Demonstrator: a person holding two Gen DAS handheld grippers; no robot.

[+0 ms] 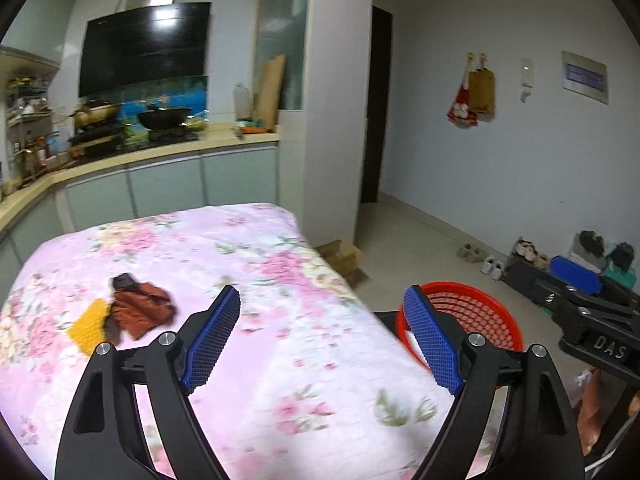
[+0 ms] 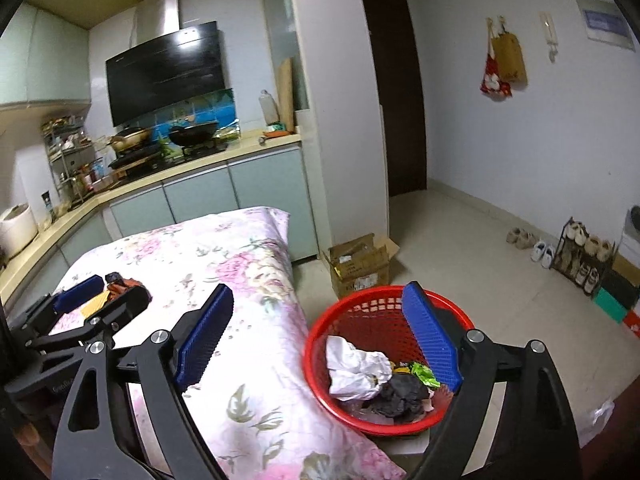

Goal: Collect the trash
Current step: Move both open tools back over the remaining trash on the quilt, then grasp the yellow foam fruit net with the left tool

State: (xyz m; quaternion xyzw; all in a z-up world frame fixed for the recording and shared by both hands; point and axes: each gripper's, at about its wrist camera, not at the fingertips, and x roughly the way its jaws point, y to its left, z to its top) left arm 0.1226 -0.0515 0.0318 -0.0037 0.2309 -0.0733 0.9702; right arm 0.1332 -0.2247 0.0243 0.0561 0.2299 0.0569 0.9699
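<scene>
Left gripper [image 1: 322, 336]: jaws spread wide, blue pads bare, nothing between them, hung over the pink floral cloth [image 1: 248, 272] on the table. Right gripper [image 2: 320, 334]: jaws equally wide, nothing gripped, poised across the table's edge and the red basket [image 2: 320, 332]. At about ten o'clock from the left gripper, on the cloth, lay a rust-brown crumpled wrapper [image 1: 140, 312] with a dark scrap at its top, touching a yellow scrap [image 1: 89, 326] on its nine o'clock side. At four o'clock from the right gripper, inside the basket, sat a white crumpled wad [image 2: 356, 368], a black wad [image 2: 400, 396] and a green bit [image 2: 425, 374]. Beyond the basket at twelve o'clock stood an open cardboard box [image 2: 360, 264] on the floor. Farther off, at two o'clock, a shoe rack [image 2: 580, 256] against the wall.
</scene>
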